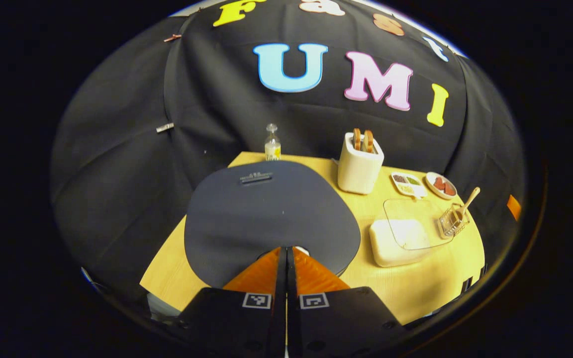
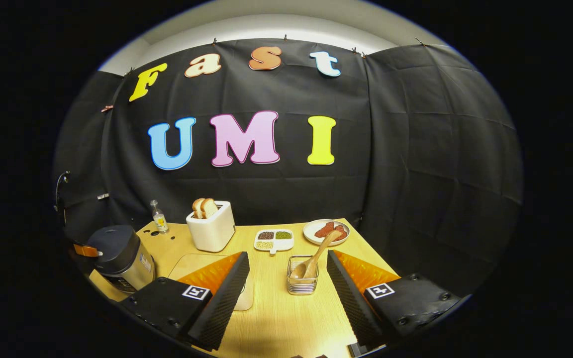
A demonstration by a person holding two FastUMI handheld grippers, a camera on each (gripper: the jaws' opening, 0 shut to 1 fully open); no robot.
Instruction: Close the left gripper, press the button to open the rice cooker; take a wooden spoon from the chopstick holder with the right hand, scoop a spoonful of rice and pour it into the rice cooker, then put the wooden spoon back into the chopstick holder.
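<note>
Wooden table (image 2: 276,308) lies bare between chopstick holder (image 2: 302,281) and its near edge. Left gripper (image 1: 286,254), fingers together, hovers over the rice cooker (image 1: 266,219) lid's front edge. Right gripper (image 2: 286,278) gapes wide, the holder's wooden spoon (image 2: 314,258) between its fingers, untouched.

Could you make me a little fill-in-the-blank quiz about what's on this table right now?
1. The wooden spoon stands in the wire chopstick ____.
2. The rice cooker has its lid ____.
3. Two slices of bread stick out of the ____.
4. The left gripper has its fingers ____, while the right gripper is open.

Missing words: holder; closed; toaster; shut
</note>
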